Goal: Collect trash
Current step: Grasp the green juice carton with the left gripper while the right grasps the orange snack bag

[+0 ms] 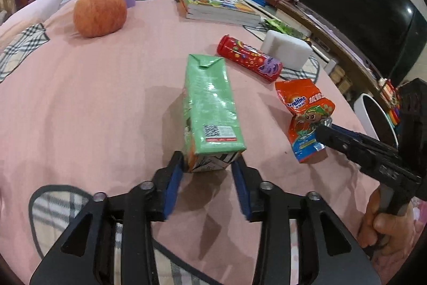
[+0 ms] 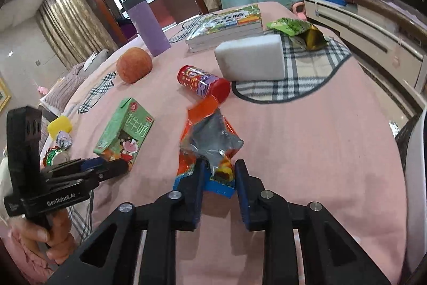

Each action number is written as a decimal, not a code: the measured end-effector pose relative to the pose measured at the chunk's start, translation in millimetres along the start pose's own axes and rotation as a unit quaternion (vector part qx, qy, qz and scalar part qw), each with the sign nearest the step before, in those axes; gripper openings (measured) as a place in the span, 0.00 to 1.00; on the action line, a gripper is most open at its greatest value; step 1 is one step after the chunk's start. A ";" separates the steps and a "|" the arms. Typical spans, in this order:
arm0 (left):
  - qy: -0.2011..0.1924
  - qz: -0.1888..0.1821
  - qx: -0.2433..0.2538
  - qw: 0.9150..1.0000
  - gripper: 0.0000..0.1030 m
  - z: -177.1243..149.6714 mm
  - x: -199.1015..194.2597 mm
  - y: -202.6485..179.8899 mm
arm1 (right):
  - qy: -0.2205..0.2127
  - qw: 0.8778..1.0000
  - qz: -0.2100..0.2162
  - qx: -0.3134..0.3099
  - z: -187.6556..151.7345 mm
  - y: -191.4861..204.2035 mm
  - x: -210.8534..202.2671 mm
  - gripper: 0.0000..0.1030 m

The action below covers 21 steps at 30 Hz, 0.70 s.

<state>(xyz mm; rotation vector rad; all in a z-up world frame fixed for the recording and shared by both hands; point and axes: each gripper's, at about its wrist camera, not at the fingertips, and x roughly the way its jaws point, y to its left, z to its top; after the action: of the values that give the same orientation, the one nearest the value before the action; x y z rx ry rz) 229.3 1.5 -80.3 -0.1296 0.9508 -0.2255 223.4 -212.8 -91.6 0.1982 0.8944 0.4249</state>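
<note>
Item 1, green milk carton (image 1: 210, 108): it lies on its side on the pink tablecloth (image 1: 93, 103), long axis running straight away from our left gripper (image 1: 208, 167). Its near end sits between the blue pads (image 1: 174, 178); we judge the jaws at middling width, flanking the carton, and whether they press it we cannot tell.

Item 2, orange Ovaltine wrapper (image 2: 210, 140): crumpled, just ahead of our right gripper (image 2: 217, 172), its lower edge between the jaws, which stand half-open; grip not confirmed.

Item 3, red candy tube (image 1: 248, 59): beyond both, lying crosswise, nearer the right hand.

Item 4, green snack bag (image 2: 296, 30): far side, by the book (image 2: 226, 23).

Not trash, we judge: apple (image 1: 100, 11), white block (image 2: 250, 59)
</note>
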 end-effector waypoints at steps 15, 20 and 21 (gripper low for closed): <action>-0.028 0.051 -0.018 0.998 0.68 11.9 20.2 -2.2 | -0.020 0.999 -0.016 0.023 7.9 1.1 10.2 0.74; -0.032 0.054 -0.015 0.998 0.65 10.9 20.8 -3.1 | -0.020 0.999 -0.026 0.021 7.5 4.5 13.6 0.57; -0.034 0.053 -0.014 0.998 0.58 10.8 20.9 -2.8 | -0.019 0.999 -0.029 0.020 7.0 5.3 14.8 0.47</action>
<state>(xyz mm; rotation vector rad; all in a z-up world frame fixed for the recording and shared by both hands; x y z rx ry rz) 249.5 -6.3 -90.0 -0.1120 0.8916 -0.1086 235.6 -201.5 -96.0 0.2163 0.8703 0.3491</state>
